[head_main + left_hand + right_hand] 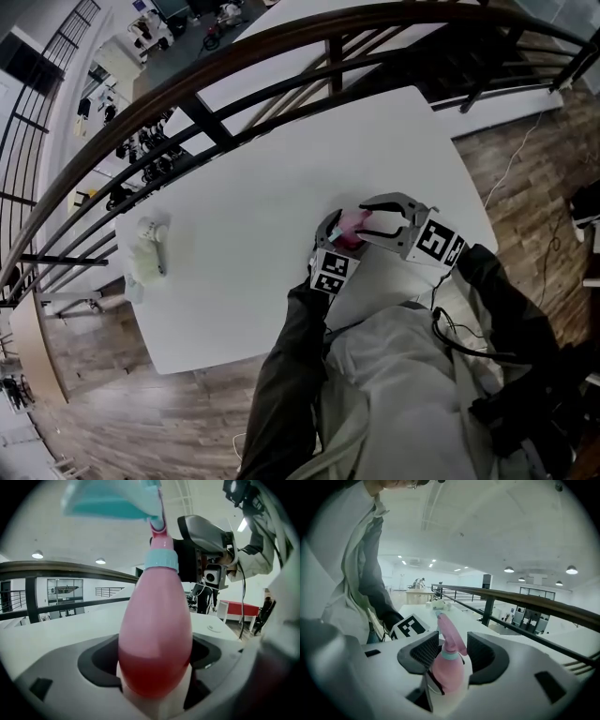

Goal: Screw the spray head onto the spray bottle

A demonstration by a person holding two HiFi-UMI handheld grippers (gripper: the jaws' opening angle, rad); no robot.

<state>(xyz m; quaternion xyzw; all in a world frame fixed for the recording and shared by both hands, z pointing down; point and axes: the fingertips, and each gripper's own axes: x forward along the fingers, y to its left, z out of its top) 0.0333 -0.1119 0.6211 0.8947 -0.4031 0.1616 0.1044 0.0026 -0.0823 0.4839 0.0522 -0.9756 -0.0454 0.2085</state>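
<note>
A pink spray bottle (350, 232) stands upright near the front of the white table (234, 206). My left gripper (337, 241) is shut on the bottle's body (154, 639), low down. On the neck sits the pink and teal spray head (449, 632) with its light blue collar (161, 559). My right gripper (367, 220) comes in from the right at the top. In the right gripper view its pads (424, 652) lie close against both sides of the spray head and collar. The right gripper (206, 536) shows behind the bottle in the left gripper view.
A small white object (148, 251) lies at the table's far left. A dark curved railing (281, 56) runs behind the table's far edge. Wooden floor (525, 178) lies to the right. The person's sleeve (291, 375) reaches in from the near edge.
</note>
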